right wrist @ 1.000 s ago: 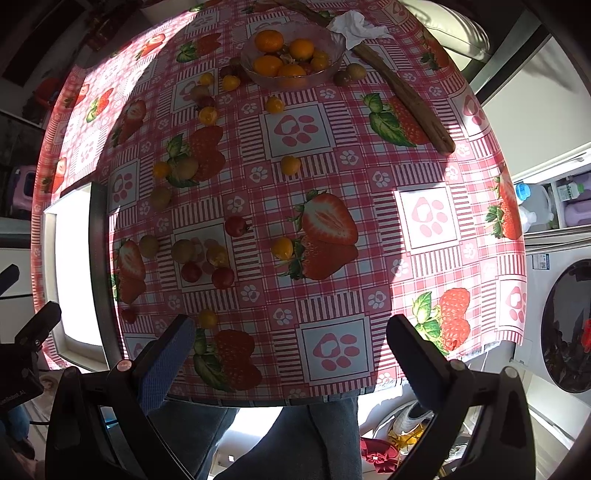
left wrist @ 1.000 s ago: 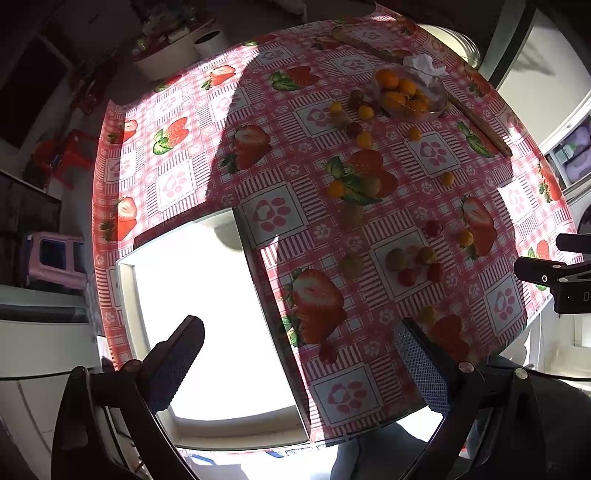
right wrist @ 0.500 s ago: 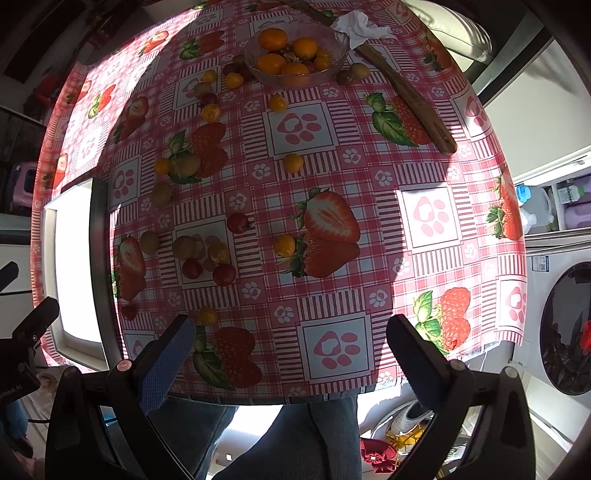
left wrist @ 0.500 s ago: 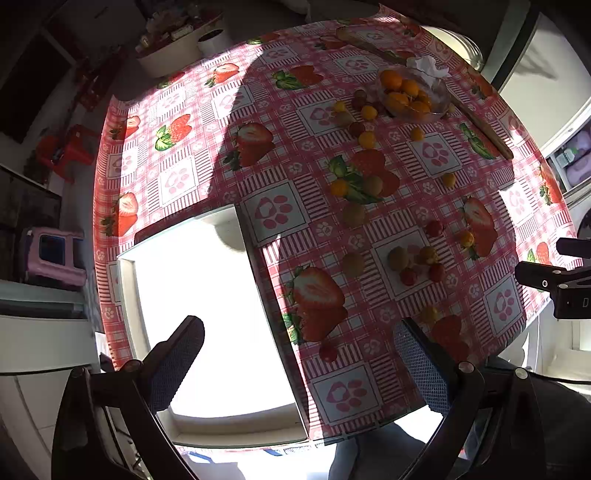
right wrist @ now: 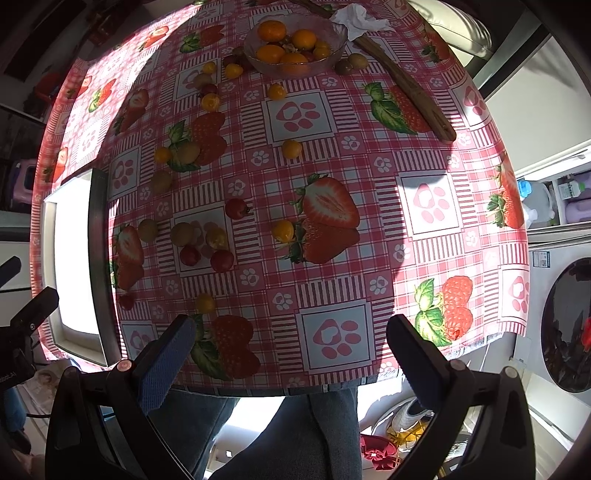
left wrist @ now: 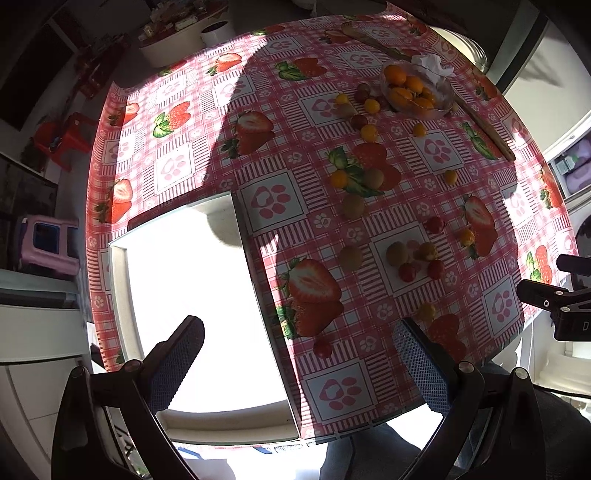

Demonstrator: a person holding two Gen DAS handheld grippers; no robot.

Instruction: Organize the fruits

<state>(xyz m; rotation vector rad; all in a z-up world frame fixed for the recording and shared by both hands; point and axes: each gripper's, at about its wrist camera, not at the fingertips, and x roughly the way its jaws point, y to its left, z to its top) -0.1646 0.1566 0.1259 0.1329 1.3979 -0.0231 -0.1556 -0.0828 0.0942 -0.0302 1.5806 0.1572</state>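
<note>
Several small fruits lie loose on the strawberry-print tablecloth (left wrist: 273,199): red cherry tomatoes (right wrist: 222,260), yellow ones (right wrist: 283,230) and green-brown kiwis (left wrist: 351,257). A glass bowl (right wrist: 295,44) of oranges stands at the far side; it also shows in the left wrist view (left wrist: 417,90). A white tray (left wrist: 192,295) lies at the table's near left, empty. My left gripper (left wrist: 295,354) is open and empty above the tray's right edge. My right gripper (right wrist: 291,343) is open and empty above the table's near edge.
A wooden stick (right wrist: 406,88) and a crumpled white tissue (right wrist: 360,20) lie beside the bowl. A washing machine (right wrist: 565,325) stands right of the table. The person's legs (right wrist: 295,435) are under the near edge. Red and pink stools (left wrist: 51,243) stand at the left.
Both grippers have drifted slightly back and down, so the table sits a little lower in view. Nothing on the table has moved. Both grippers stay open.
</note>
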